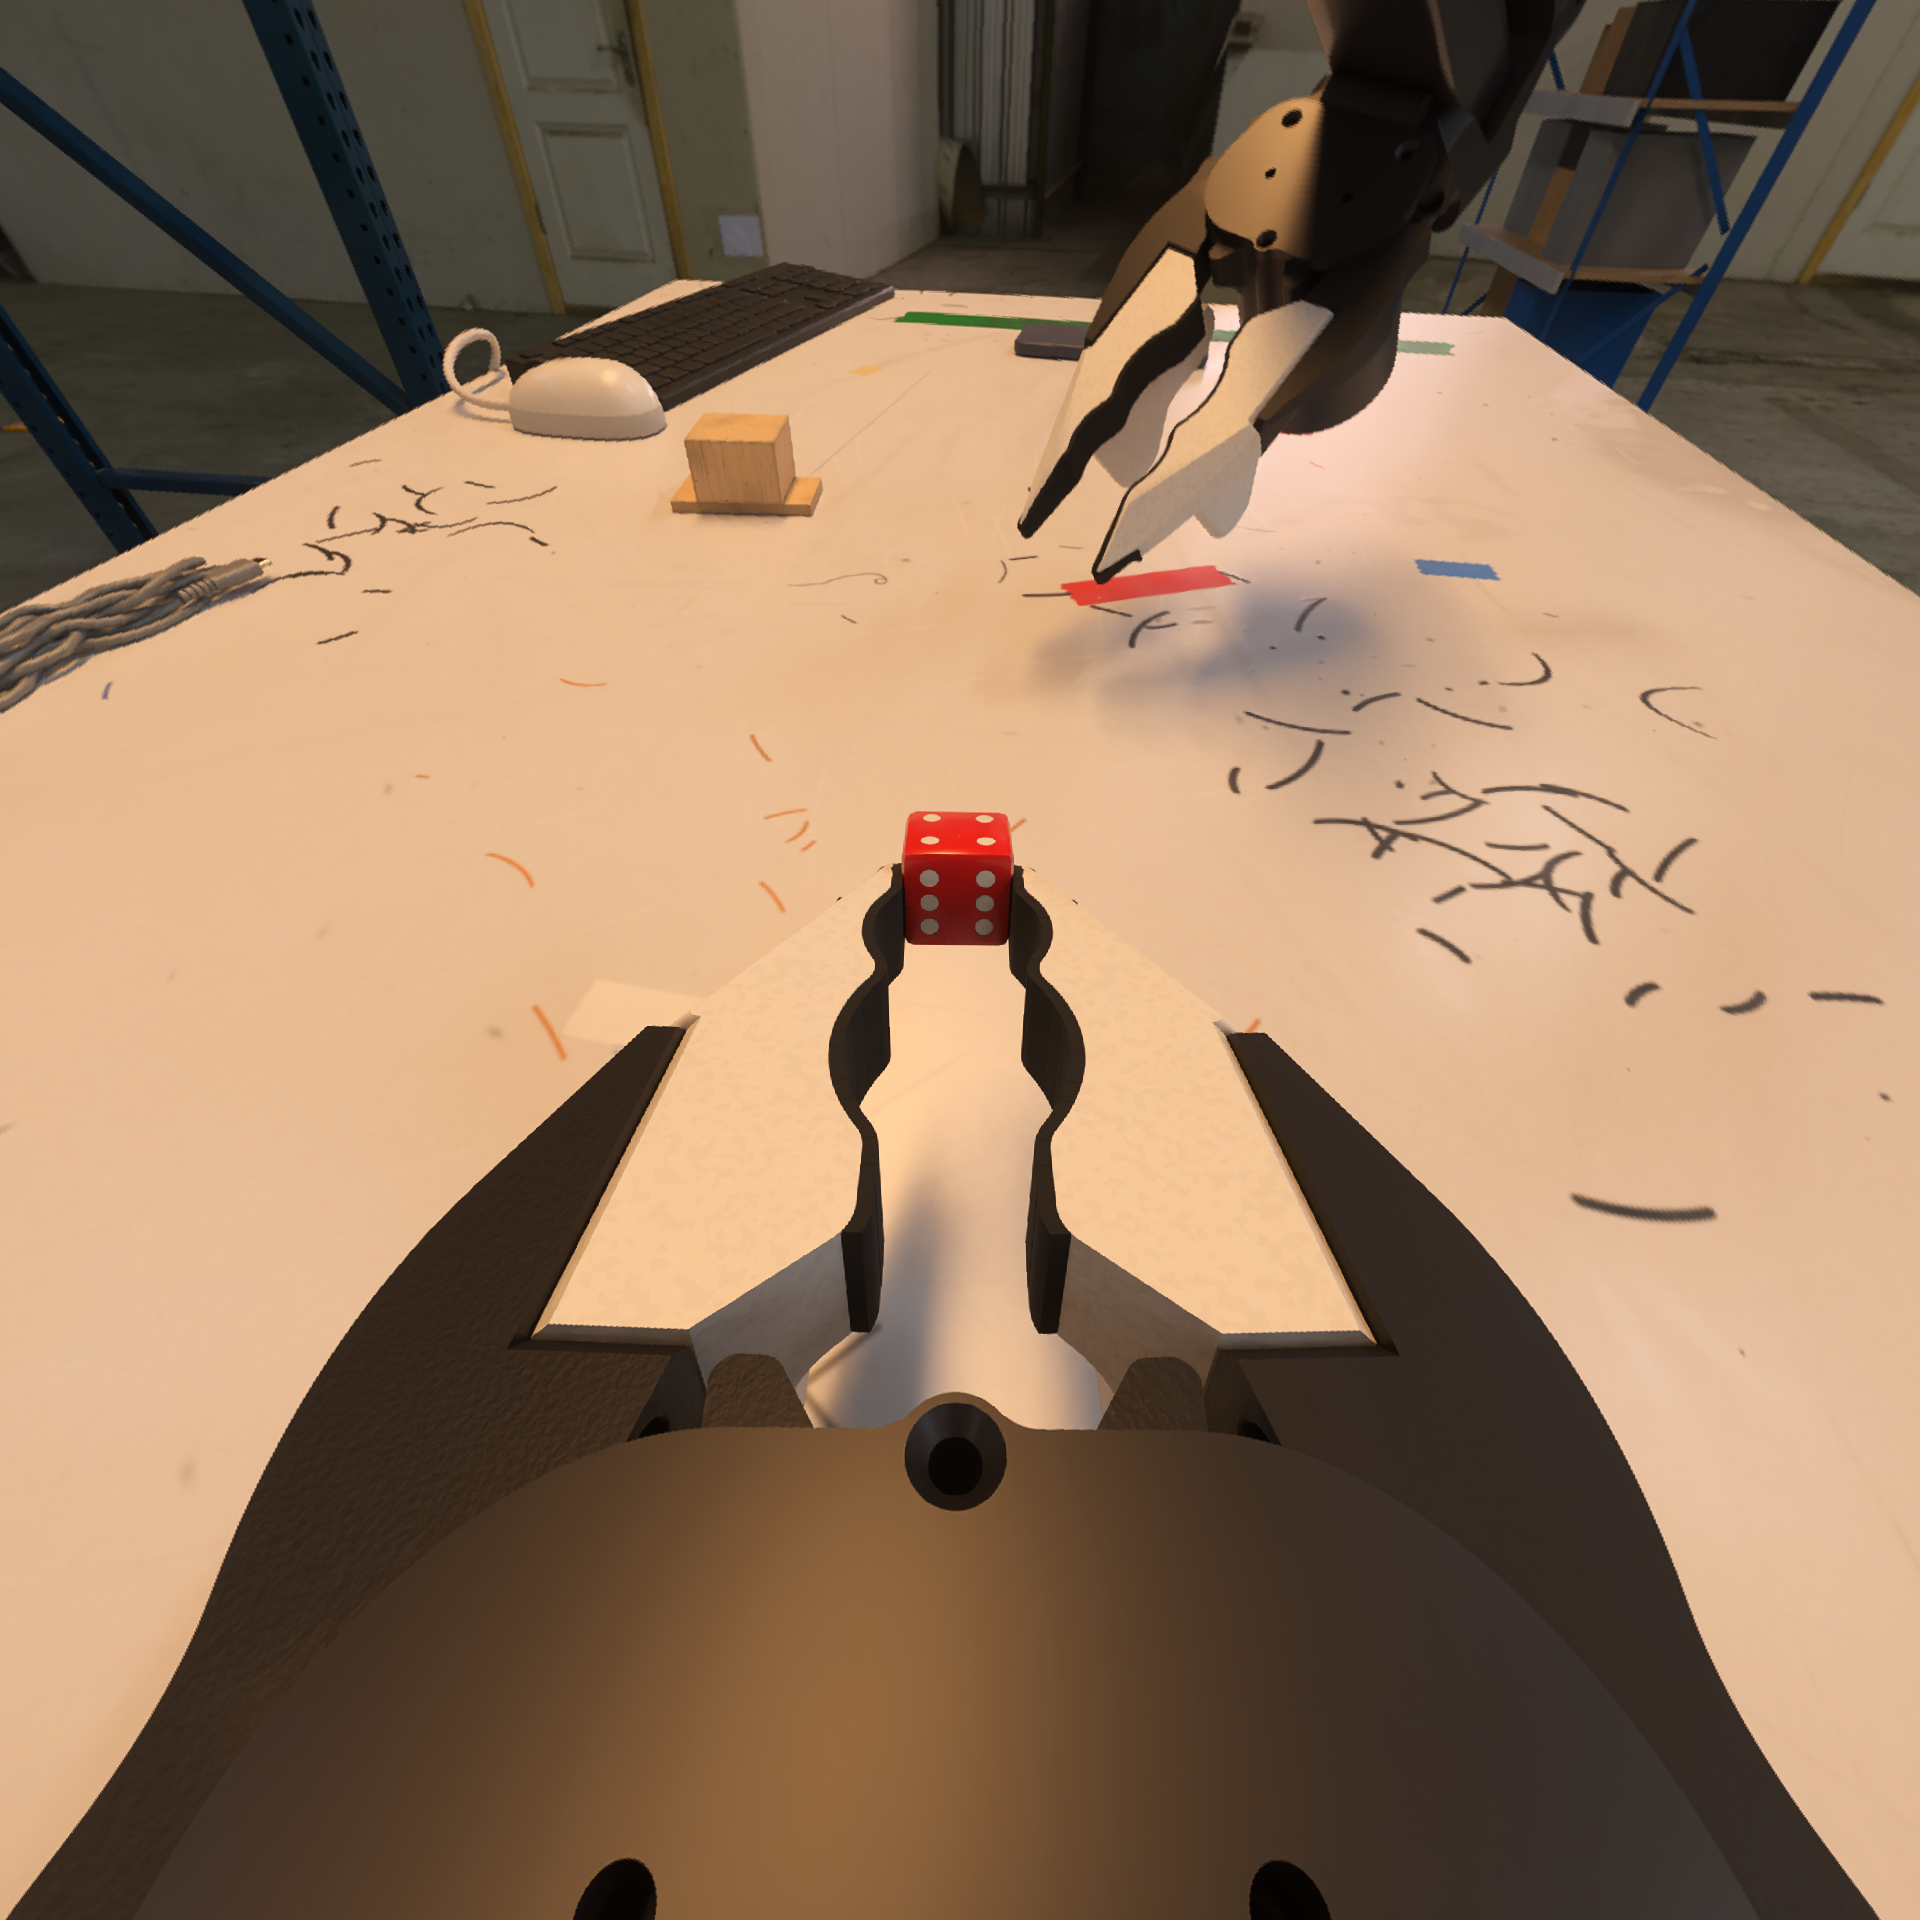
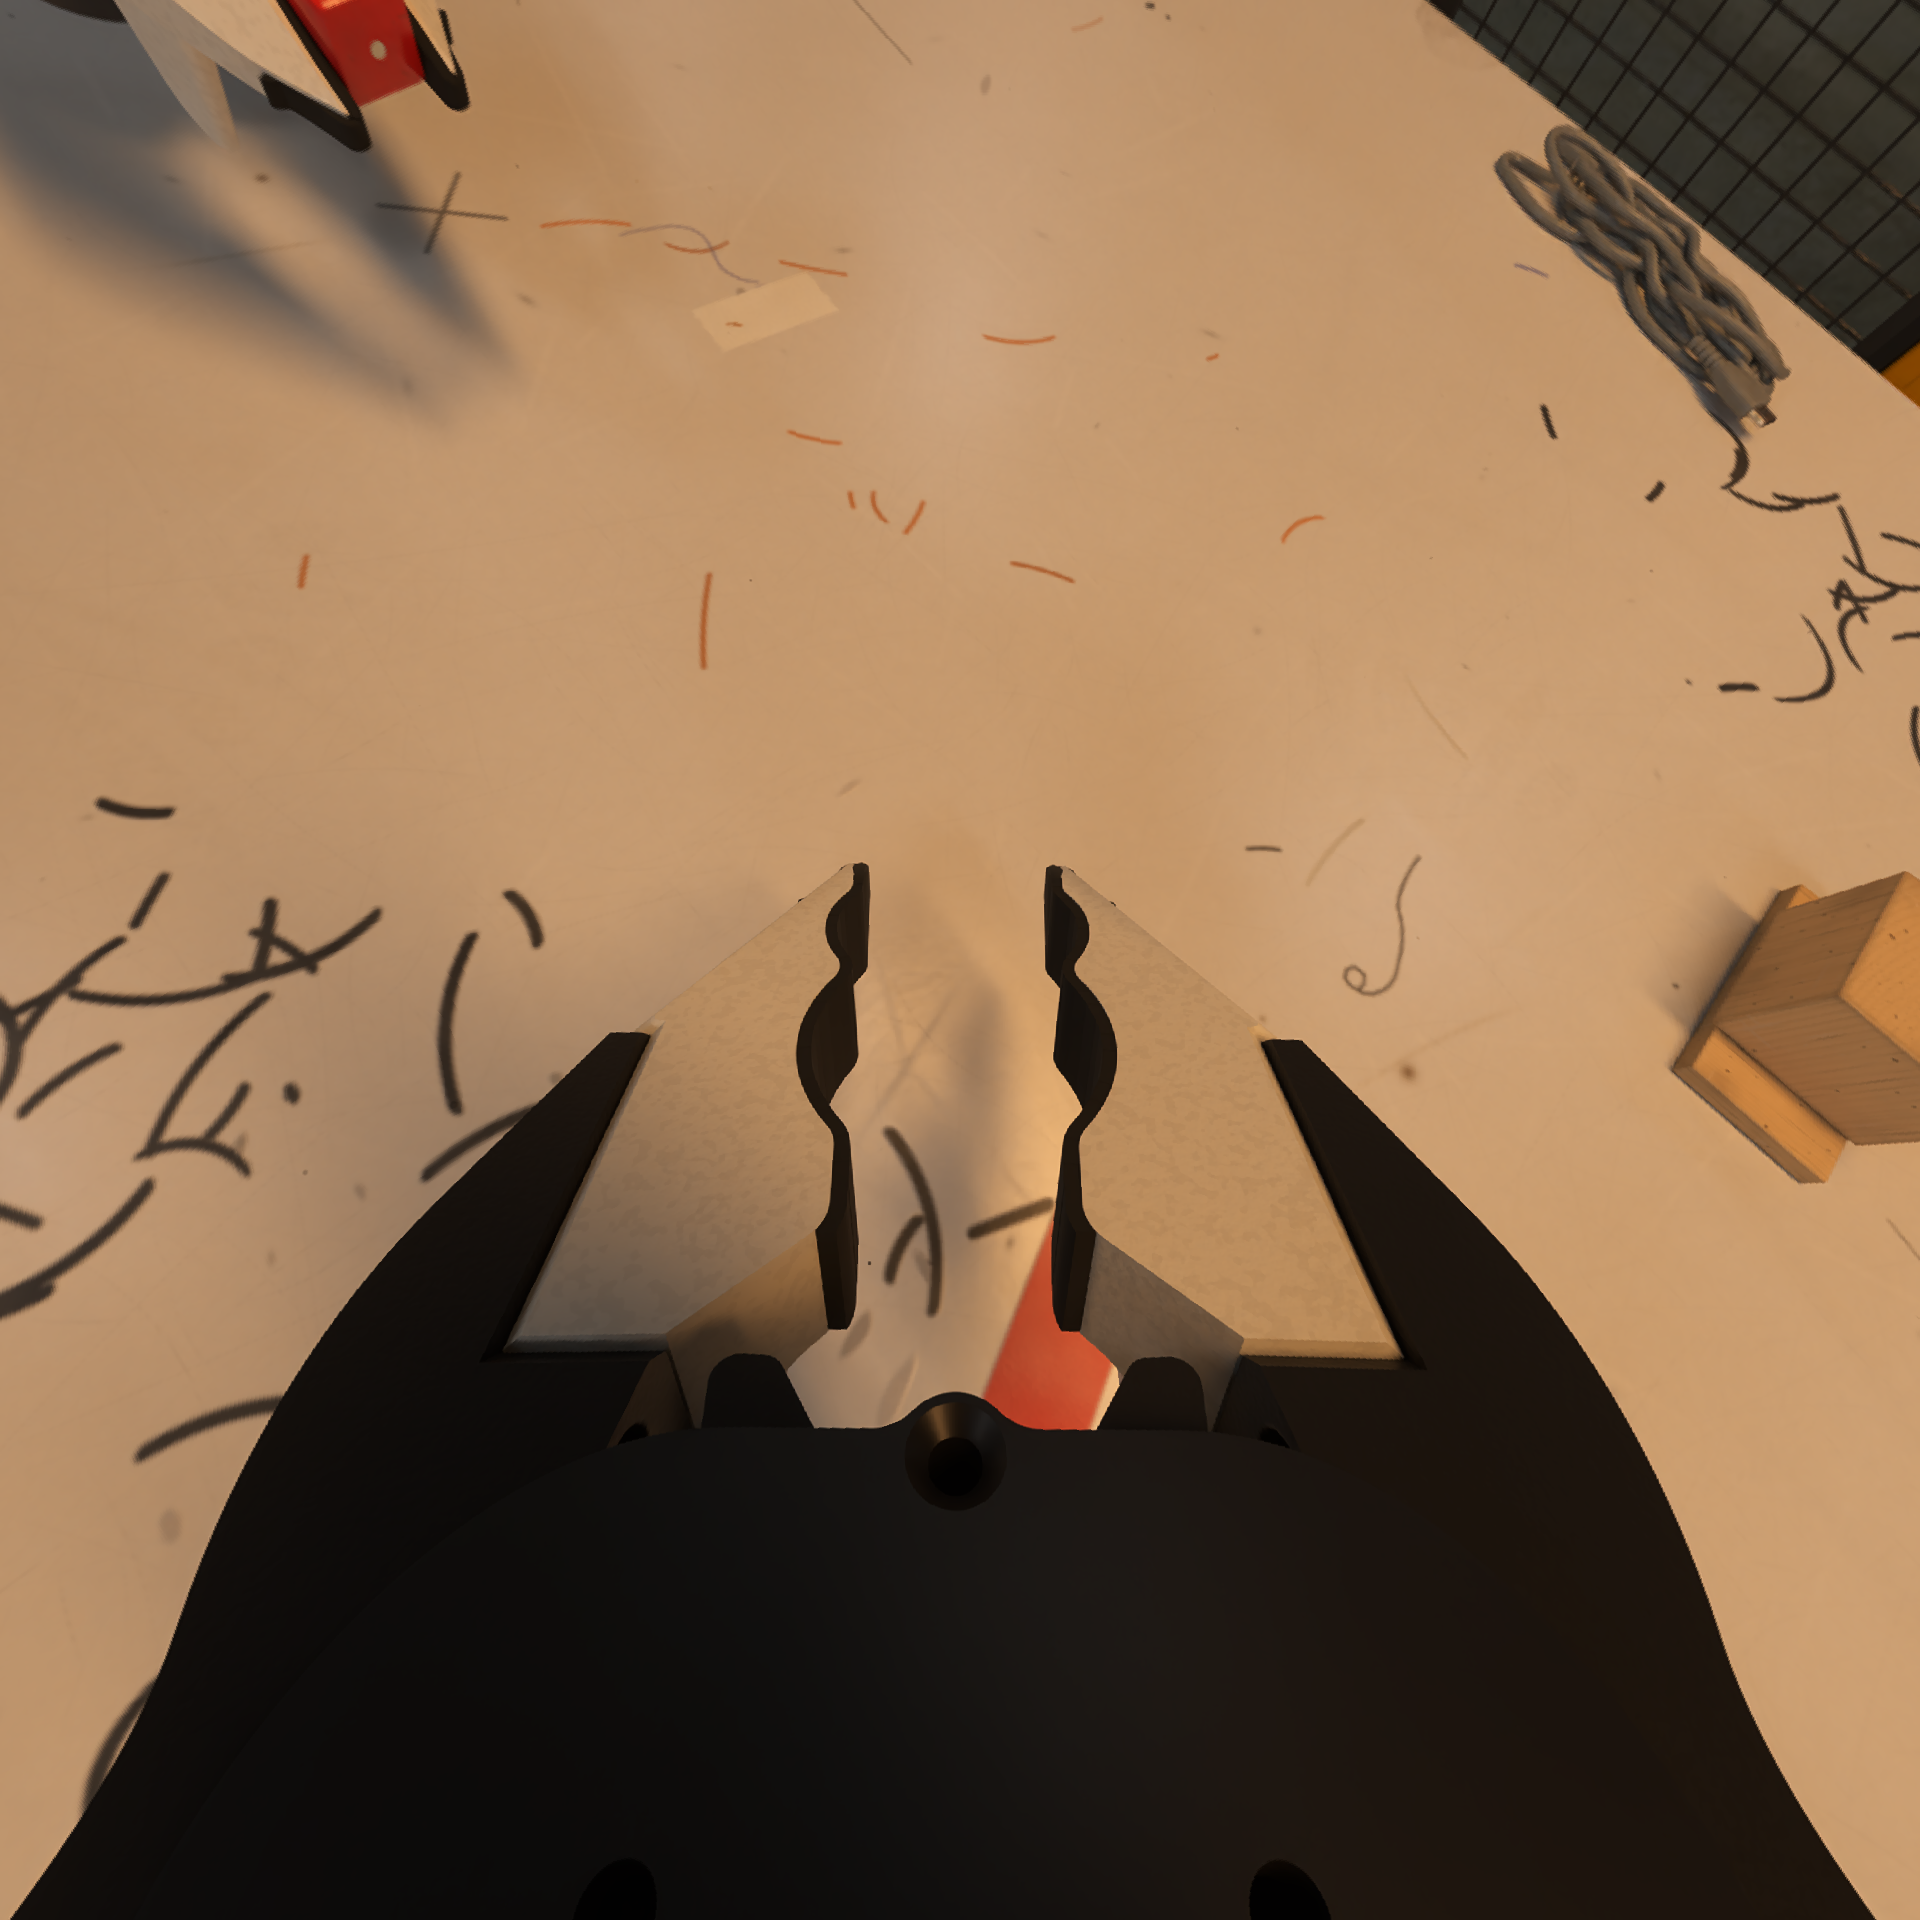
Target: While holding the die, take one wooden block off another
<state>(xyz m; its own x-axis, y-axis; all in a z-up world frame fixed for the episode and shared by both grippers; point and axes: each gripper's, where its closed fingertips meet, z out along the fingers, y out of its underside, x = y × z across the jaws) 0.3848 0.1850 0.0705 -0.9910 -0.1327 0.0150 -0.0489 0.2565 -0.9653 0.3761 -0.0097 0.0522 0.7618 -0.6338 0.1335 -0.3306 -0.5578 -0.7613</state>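
Observation:
My left gripper (image 1: 957, 888) is shut on a red die (image 1: 957, 878) with white dots, held at its fingertips above the table. A cube-shaped wooden block (image 1: 740, 457) sits on a thin flat wooden block (image 1: 746, 499) far ahead on the left. My right gripper (image 2: 956, 883) is open and empty above the table; in the left wrist view it (image 1: 1065, 551) hangs tilted down over a red tape strip (image 1: 1148, 584). In the right wrist view the cube block (image 2: 1839, 1008) on the flat block (image 2: 1745, 1101) lies at the right edge, and the left gripper with the die (image 2: 358, 47) shows at top left.
A white mouse (image 1: 587, 400) and a black keyboard (image 1: 717, 327) lie beyond the blocks. A grey braided cable (image 1: 104, 618) lies at the table's left edge and shows in the right wrist view (image 2: 1642, 249). Blue tape (image 1: 1457, 569), green tape (image 1: 987, 320) and blue shelving (image 1: 343, 197) are around.

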